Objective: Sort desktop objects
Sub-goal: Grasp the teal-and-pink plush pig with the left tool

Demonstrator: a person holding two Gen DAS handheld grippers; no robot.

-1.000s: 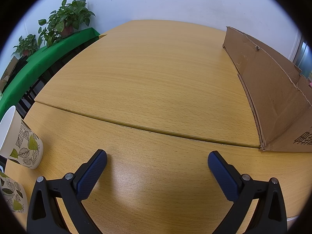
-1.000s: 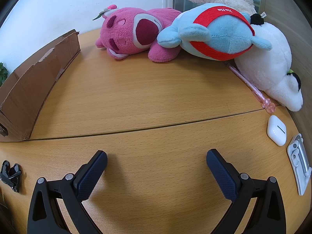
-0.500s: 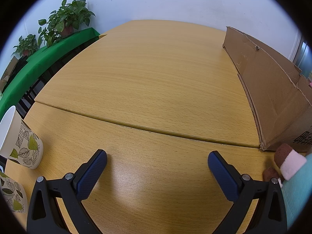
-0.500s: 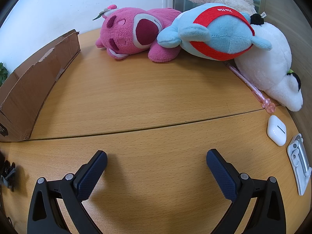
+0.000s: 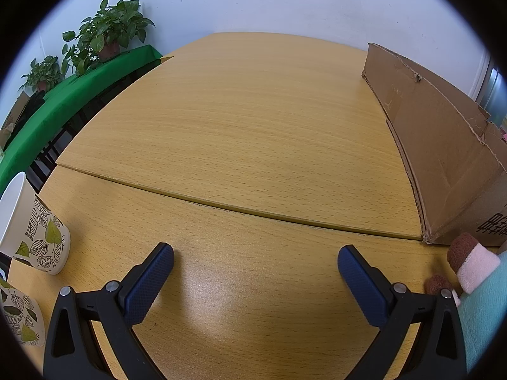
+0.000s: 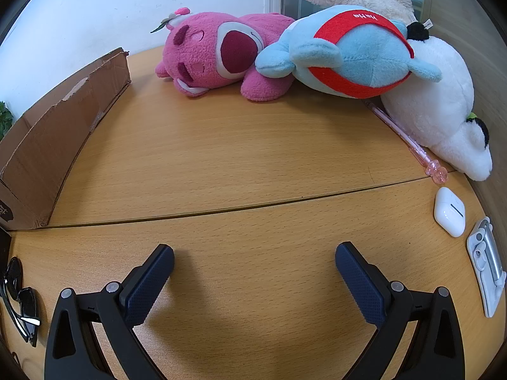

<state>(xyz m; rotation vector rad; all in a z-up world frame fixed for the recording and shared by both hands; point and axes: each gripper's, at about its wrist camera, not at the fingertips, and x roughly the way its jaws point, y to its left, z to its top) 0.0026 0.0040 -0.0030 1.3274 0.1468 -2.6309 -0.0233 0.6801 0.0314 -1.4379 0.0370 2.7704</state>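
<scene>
Two claws: left (image 5: 255,264) and right (image 6: 254,262) released, empty.
Tabletop (image 5: 240,145): wood, seamed.
Wall (image 5: 253,3): white.
Plants (image 5: 107,34): far left.

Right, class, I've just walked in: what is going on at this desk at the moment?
A person holds two grippers over a wooden desk, sorting not yet begun. The left gripper and right gripper are both open and empty. Ahead of the right one lie a pink plush, a blue plush, a pink pen and an earbud case. A cardboard box stands between them.
</scene>
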